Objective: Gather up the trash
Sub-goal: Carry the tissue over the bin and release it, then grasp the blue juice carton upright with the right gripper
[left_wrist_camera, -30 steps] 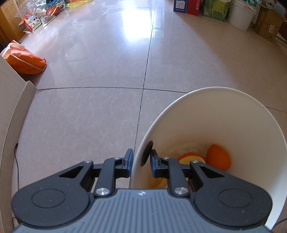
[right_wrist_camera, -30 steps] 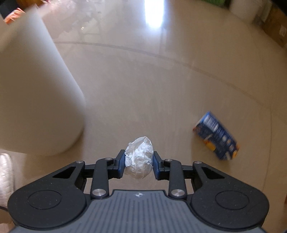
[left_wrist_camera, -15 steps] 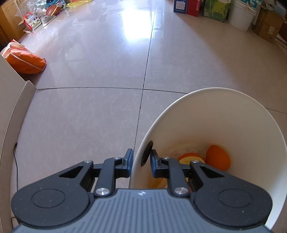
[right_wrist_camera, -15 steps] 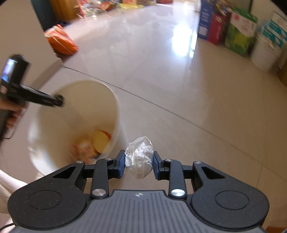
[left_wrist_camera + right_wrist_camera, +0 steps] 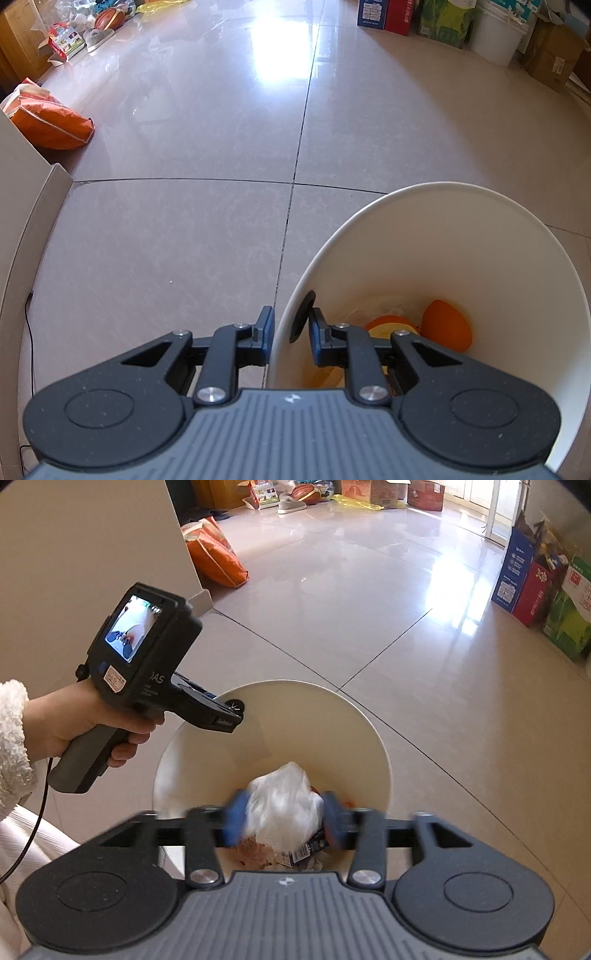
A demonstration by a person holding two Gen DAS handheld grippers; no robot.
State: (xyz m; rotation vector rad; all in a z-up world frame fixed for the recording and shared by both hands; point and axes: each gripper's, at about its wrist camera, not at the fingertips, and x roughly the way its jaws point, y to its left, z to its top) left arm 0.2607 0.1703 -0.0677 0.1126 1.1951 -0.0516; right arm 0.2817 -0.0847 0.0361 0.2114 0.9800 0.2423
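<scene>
My right hand-held gripper (image 5: 282, 821) is above the mouth of the white bin (image 5: 373, 738), its fingers blurred and spread a little wider than the crumpled white tissue (image 5: 282, 812) between them; whether they still pinch it I cannot tell. Below the tissue, wrappers and scraps (image 5: 295, 854) lie on the bin's bottom. My left hand-held gripper (image 5: 290, 339) is clenched on the bin's rim (image 5: 291, 302), one finger outside the wall, the other inside. Down in the bin, past that finger, sit orange pieces of rubbish (image 5: 447, 325). From the right wrist view my left hand (image 5: 88, 720) grips that tool's handle, its small screen lit. The bin stands on the glossy tiled floor (image 5: 184, 240); an orange bag (image 5: 51, 123) lies well off by the wall.
</scene>
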